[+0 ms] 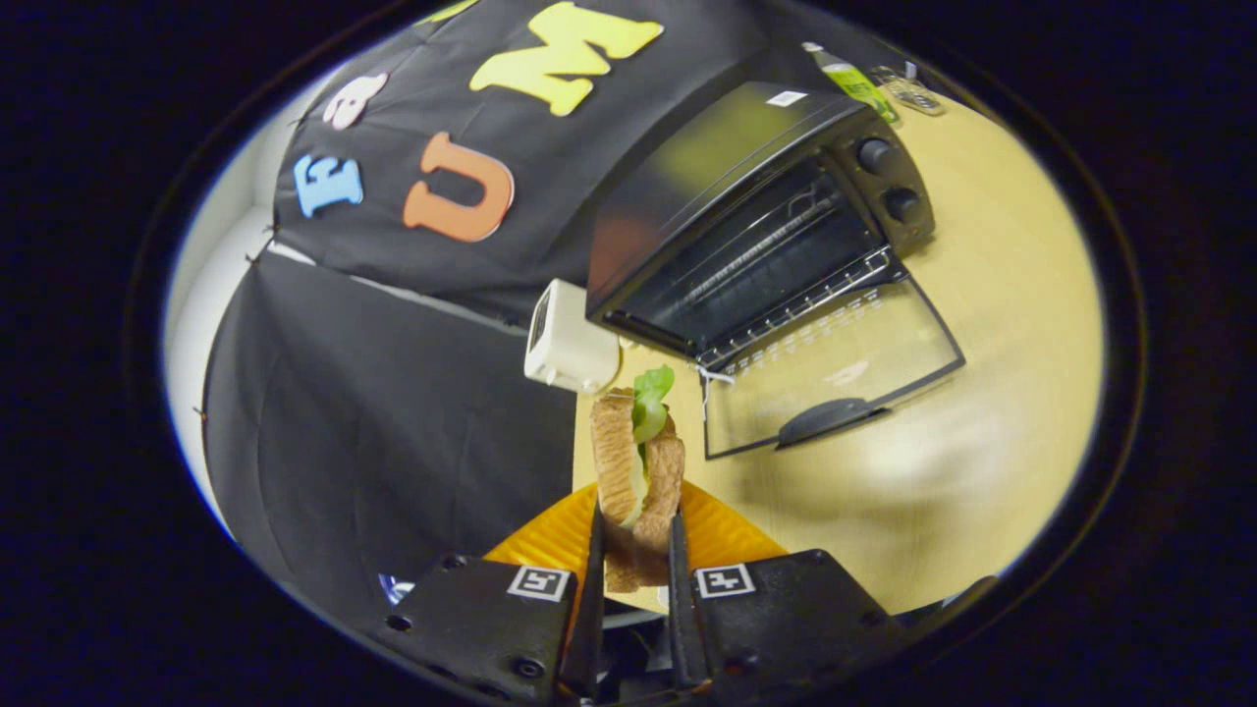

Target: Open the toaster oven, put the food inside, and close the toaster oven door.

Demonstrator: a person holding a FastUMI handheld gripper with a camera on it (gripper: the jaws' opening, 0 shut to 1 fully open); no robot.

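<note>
A sandwich (636,471) of brown bread with green lettuce stands on edge between my two fingers, and my gripper (634,550) is shut on it. It is lifted above an orange plate (727,535) that lies just under the fingers. Beyond them, the black toaster oven (756,211) stands on the wooden table (1002,324). Its glass door (835,368) is folded down flat toward me, handle at the near edge. The wire rack (786,265) inside shows bare. Two knobs sit on the oven's right panel.
A small white box-shaped appliance (570,339) stands beside the oven's left side, close to the sandwich. A green-labelled bottle (856,83) and a clear object lie behind the oven. The table's left edge drops off beside the plate.
</note>
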